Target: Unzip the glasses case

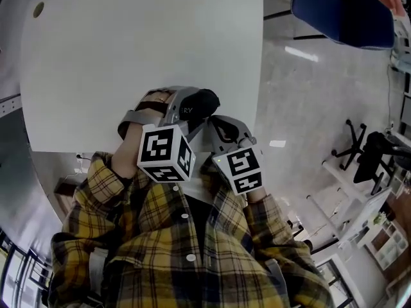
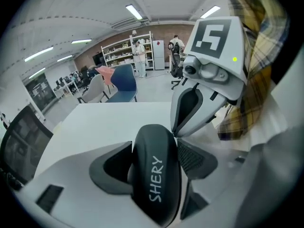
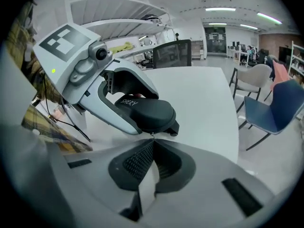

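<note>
Over the near edge of the white rectangular table [image 1: 128, 43], the left gripper [image 2: 154, 144] has its jaws clamped across the middle of the black oval hard-shell glasses case [image 2: 154, 184]. The right gripper [image 3: 152, 144] has its jaws pressed together, pinching the small metal zipper pull [image 3: 152, 135] at the case's end.

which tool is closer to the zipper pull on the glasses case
Right. The right tool is shut on the zipper pull at the end of the glasses case; the left tool clamps the case across its middle, away from the pull.
</note>
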